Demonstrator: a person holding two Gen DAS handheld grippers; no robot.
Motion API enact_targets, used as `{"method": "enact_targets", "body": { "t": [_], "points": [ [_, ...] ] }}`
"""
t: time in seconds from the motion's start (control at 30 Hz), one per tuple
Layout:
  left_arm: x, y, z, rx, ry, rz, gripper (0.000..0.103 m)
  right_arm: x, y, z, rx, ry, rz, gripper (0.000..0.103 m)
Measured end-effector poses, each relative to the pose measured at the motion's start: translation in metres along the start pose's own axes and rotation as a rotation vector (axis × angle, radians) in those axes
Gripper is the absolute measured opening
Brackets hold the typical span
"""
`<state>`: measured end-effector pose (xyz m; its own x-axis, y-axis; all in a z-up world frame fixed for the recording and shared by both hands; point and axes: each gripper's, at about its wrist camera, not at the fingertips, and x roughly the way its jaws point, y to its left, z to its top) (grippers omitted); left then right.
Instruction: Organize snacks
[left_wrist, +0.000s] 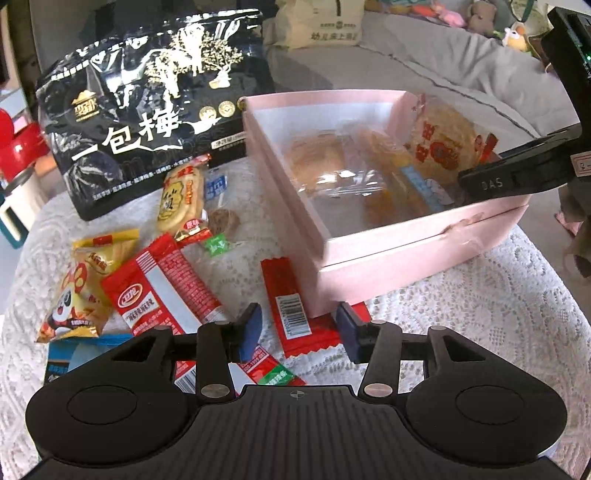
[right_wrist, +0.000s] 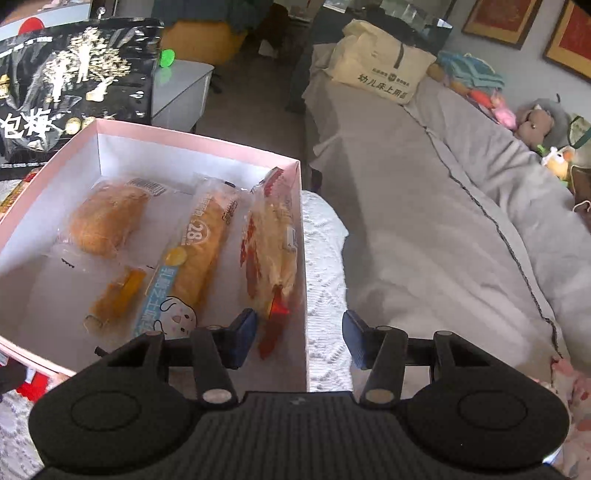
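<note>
Snacks (left_wrist: 162, 280) loose at counter's left edge, awaiting sorting | box (left_wrist: 424, 254) mid-counter, open to receive, four packets inside | left gripper (left_wrist: 295, 332) spread, empty, poised over red stick (left_wrist: 288, 295) | right gripper (right_wrist: 299, 338) spread, empty, straddling box wall (right_wrist: 301, 258)

Wrapped snacks (right_wrist: 207, 240) lie inside the box (left_wrist: 406, 258) — loose packets (left_wrist: 166, 280) left of it, a large bag (left_wrist: 147, 110) behind them.

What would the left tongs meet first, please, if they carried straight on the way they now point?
Probably the flat red snack packet lying between the open left tongs, with the pink box just beyond; depth is hard to judge.
</note>
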<state>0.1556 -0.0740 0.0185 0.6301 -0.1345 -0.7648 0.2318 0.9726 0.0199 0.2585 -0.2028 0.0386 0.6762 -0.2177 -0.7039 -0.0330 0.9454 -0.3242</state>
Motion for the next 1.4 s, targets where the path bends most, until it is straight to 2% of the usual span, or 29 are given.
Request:
{"method": "enact_targets", "body": {
  "t": [0.23,0.3,0.37,0.43,0.53,0.6,0.77,0.87,0.93,1.03,1.17,1.4],
  "points": [
    [-0.001,0.005,0.002,0.022,-0.007,0.034,0.050,0.011,-0.020,-0.006,0.030,0.014,-0.084,0.049],
    [-0.003,0.010,0.002,0.038,-0.017,0.067,0.044,0.010,-0.026,-0.010,0.036,0.016,-0.072,0.049],
    [-0.005,0.018,0.001,0.040,-0.021,0.094,0.026,0.008,-0.029,-0.014,0.047,0.013,-0.053,0.047],
    [-0.008,0.028,0.001,0.008,-0.025,0.072,0.026,0.007,-0.032,-0.014,0.056,0.010,-0.030,0.045],
    [-0.014,0.034,0.002,-0.006,-0.066,-0.033,0.028,0.007,-0.030,-0.015,0.057,0.005,0.016,0.045],
    [-0.015,0.032,0.005,0.004,-0.082,-0.087,0.029,0.005,-0.026,-0.013,0.050,0.002,0.004,0.045],
    [0.003,0.023,0.032,0.013,-0.126,-0.089,0.031,0.004,-0.025,-0.013,0.045,0.000,0.012,0.045],
    [0.024,0.017,0.045,0.084,-0.096,-0.092,0.029,0.003,-0.025,-0.014,0.045,0.002,0.019,0.045],
    [0.038,0.018,0.047,0.121,-0.050,-0.126,0.029,0.002,-0.028,-0.015,0.044,0.000,0.034,0.045],
    [0.038,0.020,0.042,0.177,-0.037,-0.162,0.025,0.000,-0.028,-0.016,0.036,-0.009,0.055,0.045],
    [0.017,0.028,0.022,0.237,0.003,-0.199,0.022,-0.003,-0.023,-0.015,0.021,-0.013,0.082,0.045],
    [-0.016,0.056,-0.008,0.172,0.013,-0.218,0.021,-0.013,0.003,-0.008,-0.022,-0.024,0.128,0.045]
  ]
}}
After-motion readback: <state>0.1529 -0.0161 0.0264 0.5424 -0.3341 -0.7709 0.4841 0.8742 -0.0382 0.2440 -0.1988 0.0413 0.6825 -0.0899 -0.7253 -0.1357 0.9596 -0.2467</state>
